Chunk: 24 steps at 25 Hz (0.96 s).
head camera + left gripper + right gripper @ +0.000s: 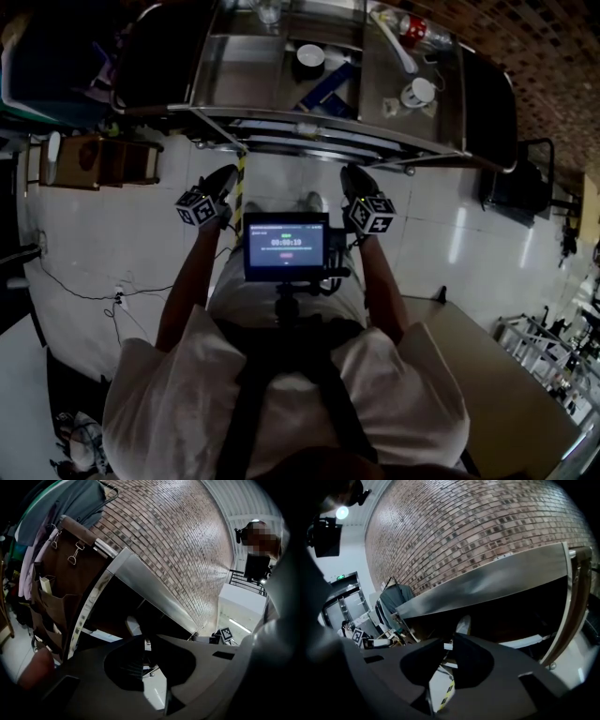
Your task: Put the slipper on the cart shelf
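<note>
Head view shows you standing at the near side of the cart point(375, 139). Your left gripper point(227, 173) is closed, with nothing in it. Your right gripper point(350, 174) looks closed too, and it holds nothing. The pale slipper point(312, 202) lies on the floor between them, just near the cart's near edge. A bowl point(310, 56) and a cup point(419, 92) sit on the cart's top.

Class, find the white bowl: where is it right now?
In the head view, the white bowl sits in the middle section of the metal cart top, upper centre, beside a blue box and left of a white cup.
</note>
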Motion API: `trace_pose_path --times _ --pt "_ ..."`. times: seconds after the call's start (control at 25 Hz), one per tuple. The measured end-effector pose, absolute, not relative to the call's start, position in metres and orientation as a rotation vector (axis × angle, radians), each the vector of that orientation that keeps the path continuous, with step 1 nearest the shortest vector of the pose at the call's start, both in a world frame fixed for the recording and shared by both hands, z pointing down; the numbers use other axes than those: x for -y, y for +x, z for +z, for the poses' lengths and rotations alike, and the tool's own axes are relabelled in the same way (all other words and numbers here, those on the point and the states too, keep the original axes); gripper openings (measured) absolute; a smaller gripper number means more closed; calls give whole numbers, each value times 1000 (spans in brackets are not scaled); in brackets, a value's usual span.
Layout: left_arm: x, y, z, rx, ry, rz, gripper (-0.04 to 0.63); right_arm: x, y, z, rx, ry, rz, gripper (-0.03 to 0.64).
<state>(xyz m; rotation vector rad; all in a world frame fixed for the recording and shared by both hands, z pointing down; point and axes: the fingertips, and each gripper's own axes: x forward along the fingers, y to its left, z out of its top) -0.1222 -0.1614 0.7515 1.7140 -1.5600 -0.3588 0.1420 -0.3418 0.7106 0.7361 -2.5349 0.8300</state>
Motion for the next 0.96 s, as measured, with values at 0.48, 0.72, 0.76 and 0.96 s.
trace_pose_path --times 0.48,0.72,0.76,0.96 --pt "155 -129 757 1544 1682 -357 31 335 124 718 2503 730 926 87" --pt "151 -140 761 1539 1661 -346 31 332 103 737 2478 701 987 87" --pt "150 -140 761 1540 1656 -344 31 333 101 739 2473 700 995 87" --pt "144 -146 764 1545 1635 -338 31 335 91 750 2455 688 1010 87"
